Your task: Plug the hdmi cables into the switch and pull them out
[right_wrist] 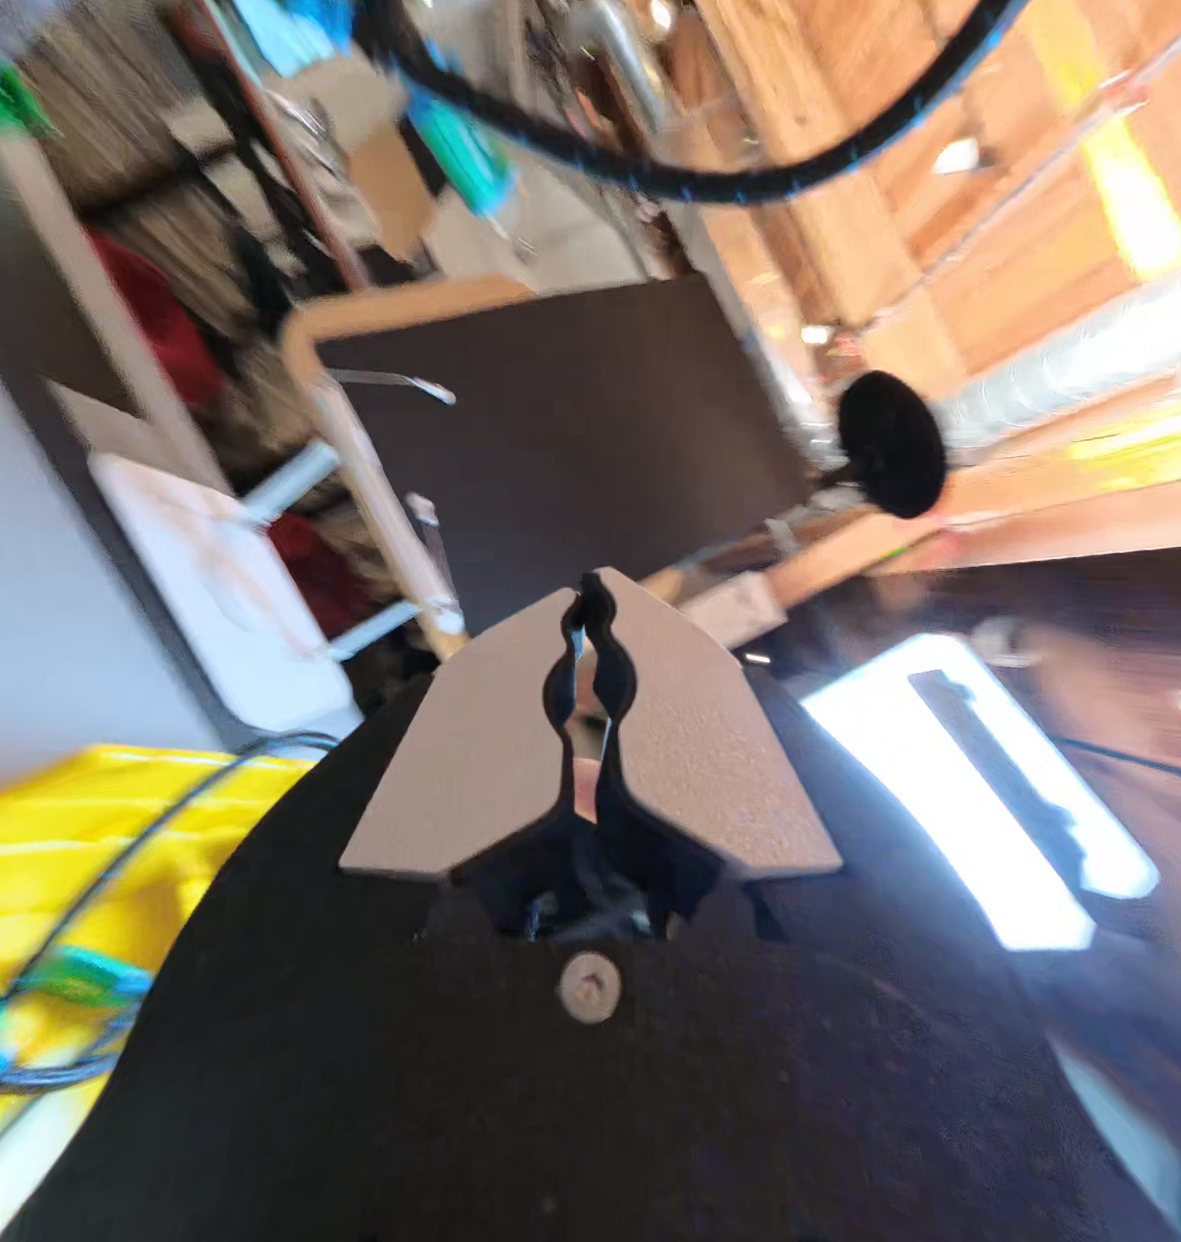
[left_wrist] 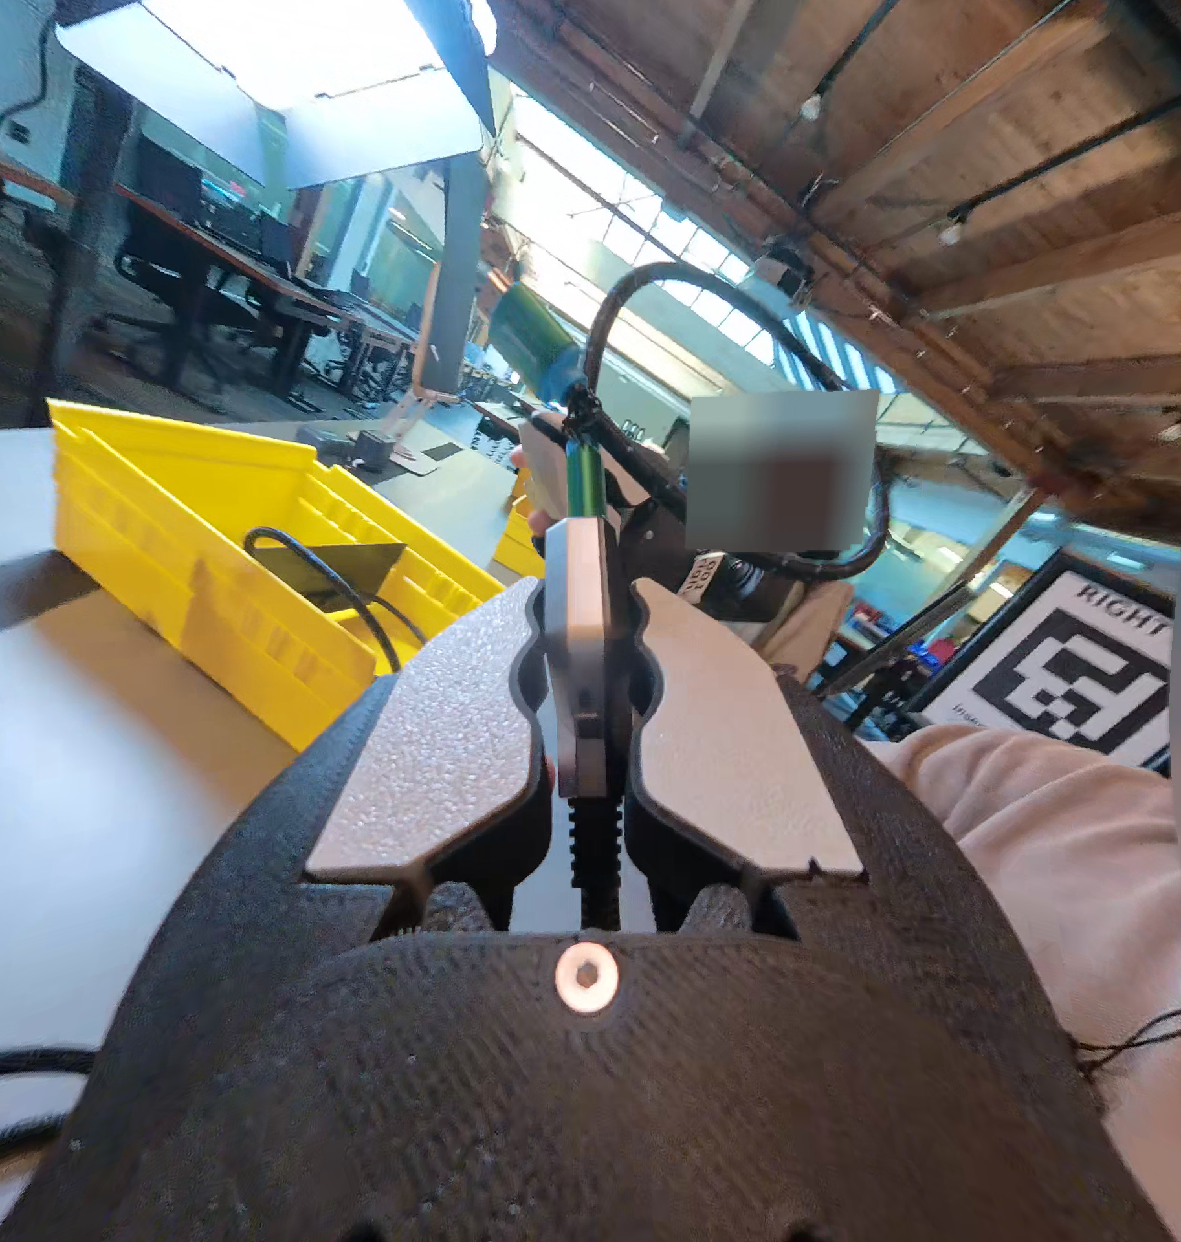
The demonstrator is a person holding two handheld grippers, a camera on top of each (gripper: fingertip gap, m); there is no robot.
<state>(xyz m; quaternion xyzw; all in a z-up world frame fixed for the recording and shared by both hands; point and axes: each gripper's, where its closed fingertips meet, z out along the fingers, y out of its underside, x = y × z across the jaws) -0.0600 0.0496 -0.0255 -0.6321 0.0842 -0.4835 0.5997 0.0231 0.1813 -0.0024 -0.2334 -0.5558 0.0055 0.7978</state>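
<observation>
– One plug at the port so far, by the look of it? Start from the left.

– Left wrist view, far left: yellow bin (left_wrist: 191, 537) on the tabletop (left_wrist: 103, 806), w/ a spare black lead (left_wrist: 345, 591) coiled inside, untouched. Centre: left tool (left_wrist: 587, 598) clenched on the switch (left_wrist: 584, 645), held edge-on, well clear of the tabletop.

– Which way does it point?

– Long axis runs straight away from the cam, tilted up. Near end has a ribbed black boot (left_wrist: 597, 840) going in. Far end meets the green plug (left_wrist: 582, 480), in line w/ the switch; its braided cable (left_wrist: 641, 282) loops up and over to the right. Beige sleeve (left_wrist: 1045, 840) at far right.

– Seated or not?

– Can't tell; the joint is too small. My guess: mid-cycle, either just pushed in or about to be pulled. Other leads aren't done yet, I'd judge.

– Right tool?

– Right wrist view is blurred. Right tool (right_wrist: 589, 588) has its jaws nearly together, w/ sth thin and dark in the gap; can't say what. Black cable (right_wrist: 708, 181) arcs across the top.
</observation>
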